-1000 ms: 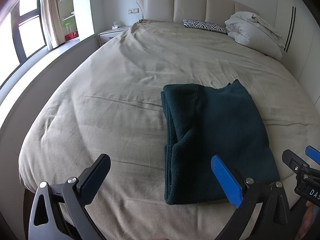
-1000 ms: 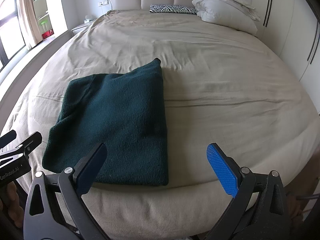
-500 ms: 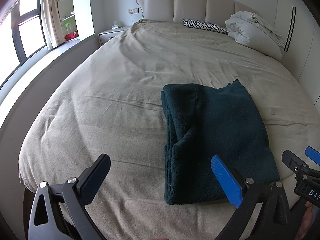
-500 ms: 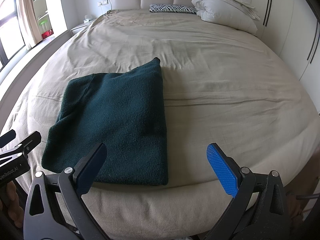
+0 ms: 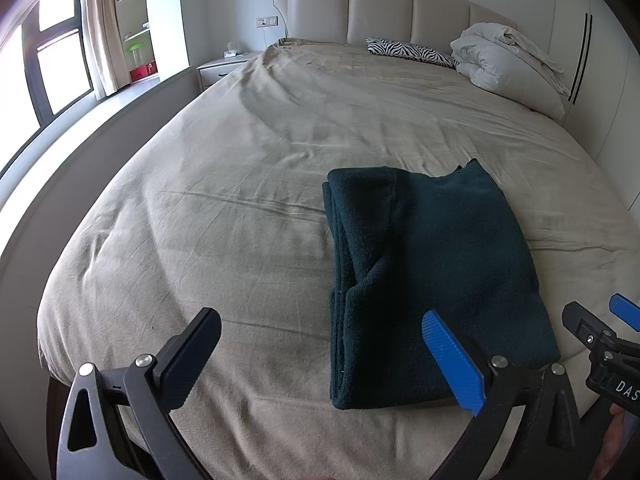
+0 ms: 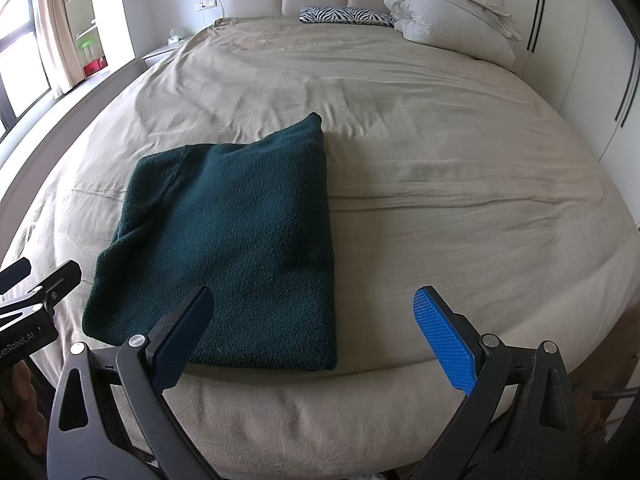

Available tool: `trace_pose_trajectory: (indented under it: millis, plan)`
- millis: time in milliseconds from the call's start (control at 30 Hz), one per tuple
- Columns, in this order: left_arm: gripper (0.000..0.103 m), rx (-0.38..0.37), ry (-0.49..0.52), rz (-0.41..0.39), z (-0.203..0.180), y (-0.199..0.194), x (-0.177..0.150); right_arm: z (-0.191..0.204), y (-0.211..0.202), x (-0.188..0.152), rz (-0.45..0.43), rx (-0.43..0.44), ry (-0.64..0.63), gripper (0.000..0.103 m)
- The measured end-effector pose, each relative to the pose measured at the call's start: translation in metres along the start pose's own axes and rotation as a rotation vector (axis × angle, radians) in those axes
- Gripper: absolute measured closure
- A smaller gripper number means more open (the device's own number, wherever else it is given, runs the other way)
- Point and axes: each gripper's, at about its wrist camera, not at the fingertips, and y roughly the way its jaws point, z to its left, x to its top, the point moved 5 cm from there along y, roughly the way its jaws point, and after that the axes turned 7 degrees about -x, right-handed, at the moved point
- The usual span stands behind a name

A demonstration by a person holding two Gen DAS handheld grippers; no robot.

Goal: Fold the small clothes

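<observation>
A dark green fleece garment (image 5: 432, 264) lies folded into a flat rectangle near the front edge of the beige bed (image 5: 240, 200); the right wrist view shows the same garment (image 6: 232, 240) left of centre. My left gripper (image 5: 324, 356) is open and empty, held back from the bed edge, its blue finger over the garment's near corner. My right gripper (image 6: 316, 332) is also open and empty, hovering just short of the garment's near right edge. Each gripper's tip shows at the side of the other's view.
A zebra-print pillow (image 5: 412, 50) and a bundled white duvet (image 5: 508, 68) lie at the headboard. A nightstand (image 5: 224, 68) and window stand on the left, white wardrobe doors (image 6: 592, 80) on the right. The bed sheet is wrinkled.
</observation>
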Motion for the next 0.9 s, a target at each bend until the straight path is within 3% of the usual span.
trace_pose_trajectory:
  millis: [900]
  plan:
    - [0.000, -0.007, -0.003, 0.009, 0.005, 0.003, -0.006, 0.000, 0.003, -0.010, 0.007, 0.003, -0.004, 0.001]
